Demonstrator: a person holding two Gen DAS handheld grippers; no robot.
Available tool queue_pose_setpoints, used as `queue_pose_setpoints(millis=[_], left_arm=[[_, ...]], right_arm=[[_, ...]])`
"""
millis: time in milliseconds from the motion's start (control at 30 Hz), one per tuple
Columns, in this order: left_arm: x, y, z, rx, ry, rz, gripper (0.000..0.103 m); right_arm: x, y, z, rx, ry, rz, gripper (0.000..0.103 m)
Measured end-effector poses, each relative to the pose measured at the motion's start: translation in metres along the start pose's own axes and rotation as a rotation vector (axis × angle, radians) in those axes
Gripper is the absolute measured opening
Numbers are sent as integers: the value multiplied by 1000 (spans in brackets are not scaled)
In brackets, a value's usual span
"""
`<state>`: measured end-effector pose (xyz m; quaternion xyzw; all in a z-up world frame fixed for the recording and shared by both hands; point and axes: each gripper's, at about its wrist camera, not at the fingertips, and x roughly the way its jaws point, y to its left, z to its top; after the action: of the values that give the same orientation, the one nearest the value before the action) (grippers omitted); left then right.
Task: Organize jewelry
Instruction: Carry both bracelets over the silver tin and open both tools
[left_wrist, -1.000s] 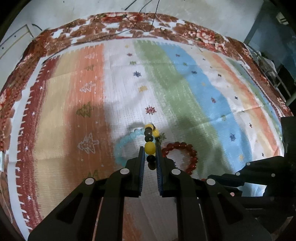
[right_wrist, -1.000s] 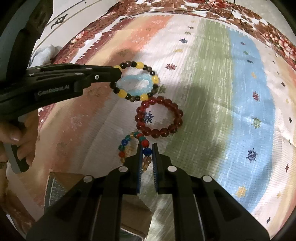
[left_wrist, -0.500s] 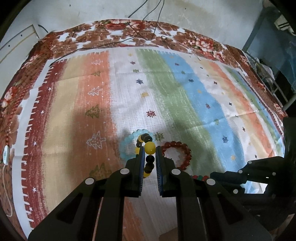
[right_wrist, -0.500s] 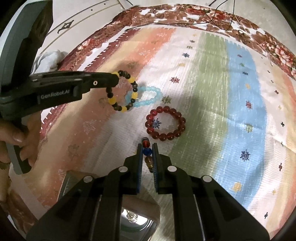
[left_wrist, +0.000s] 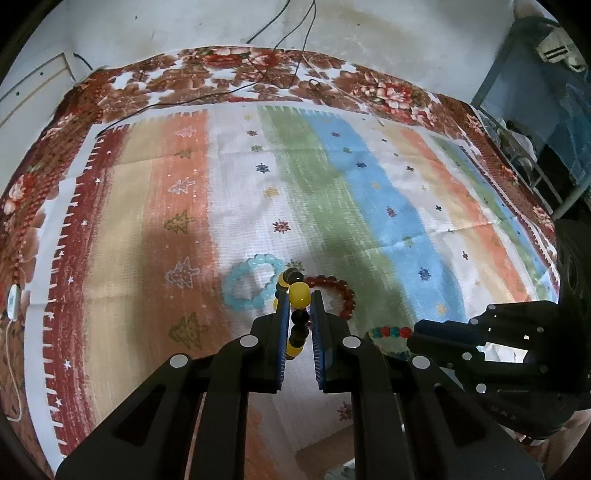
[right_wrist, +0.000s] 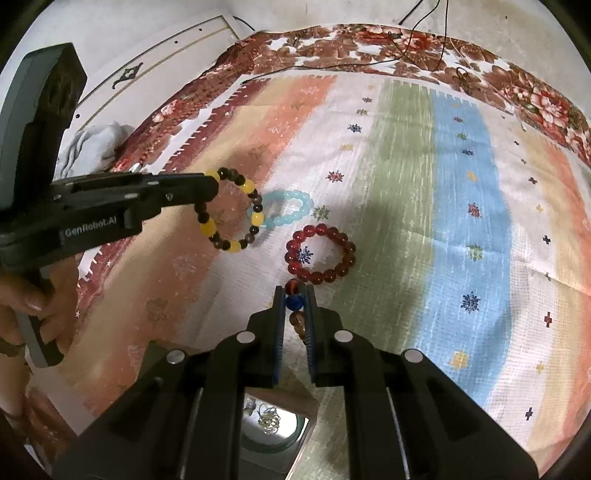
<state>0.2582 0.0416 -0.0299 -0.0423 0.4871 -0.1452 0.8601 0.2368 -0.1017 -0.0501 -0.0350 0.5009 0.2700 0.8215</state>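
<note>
My left gripper (left_wrist: 299, 299) is shut on a yellow-and-dark beaded bracelet (left_wrist: 298, 295), which hangs from it above the cloth; the right wrist view shows that bracelet (right_wrist: 231, 210) dangling as a ring from the left gripper (right_wrist: 212, 186). My right gripper (right_wrist: 294, 295) is shut on a multicoloured bead bracelet (right_wrist: 294, 302), its beads (left_wrist: 388, 331) also showing beside the right gripper (left_wrist: 417, 334) in the left wrist view. A light blue bracelet (right_wrist: 288, 208) and a dark red bracelet (right_wrist: 320, 254) lie flat on the striped cloth (right_wrist: 406, 221).
A small open box (right_wrist: 273, 424) with pale jewellery inside sits under the right gripper at the near edge. A hand (right_wrist: 33, 295) grips the left tool's handle. Black cables (left_wrist: 280, 33) trail over the cloth's far flowered border. A white cloth (right_wrist: 92, 147) lies off the left edge.
Both grippers have risen with their bracelets, so the cloth looks farther away. The yellow-and-dark bracelet now hangs free, off the light blue one. The box has come into view below the right gripper.
</note>
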Motion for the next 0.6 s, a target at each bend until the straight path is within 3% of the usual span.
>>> queue_pose_setpoints(millis=[600], left_arm=[[-32, -22, -22, 36, -41, -29, 11]], right_arm=[[-36, 8, -10, 5, -79, -6, 11]])
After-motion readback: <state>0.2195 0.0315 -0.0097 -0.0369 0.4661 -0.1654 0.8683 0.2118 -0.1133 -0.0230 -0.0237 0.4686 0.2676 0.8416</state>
